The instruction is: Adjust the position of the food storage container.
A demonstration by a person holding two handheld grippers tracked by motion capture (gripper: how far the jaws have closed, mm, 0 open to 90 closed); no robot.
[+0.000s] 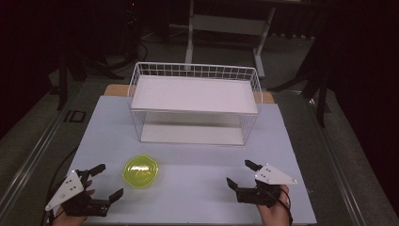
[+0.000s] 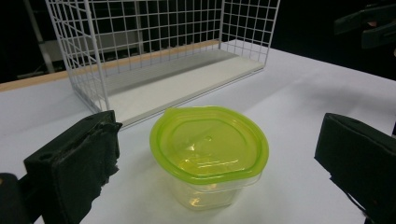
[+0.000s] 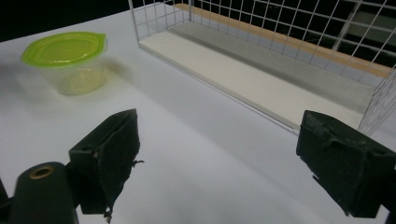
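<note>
A small clear plastic container with a yellow-green lid point(image 1: 140, 171) point(image 2: 209, 151) point(image 3: 65, 58) stands upright on the white table top, front left of centre. My left gripper point(image 1: 106, 181) point(image 2: 219, 158) is open just left of it, and the container sits a short way ahead of its wide jaws, untouched. My right gripper point(image 1: 242, 174) point(image 3: 233, 158) is open near the front right of the table, with nothing between its jaws. A white wire rack point(image 1: 195, 101) point(image 2: 159, 51) point(image 3: 280, 56) with an upper shelf and a lower white board stands at the back centre.
The white table top point(image 1: 197, 183) has bare room between the two grippers and in front of the rack. A wooden strip point(image 1: 113, 89) shows behind the rack. Dark floor, cables and a desk frame point(image 1: 226, 28) lie beyond the table.
</note>
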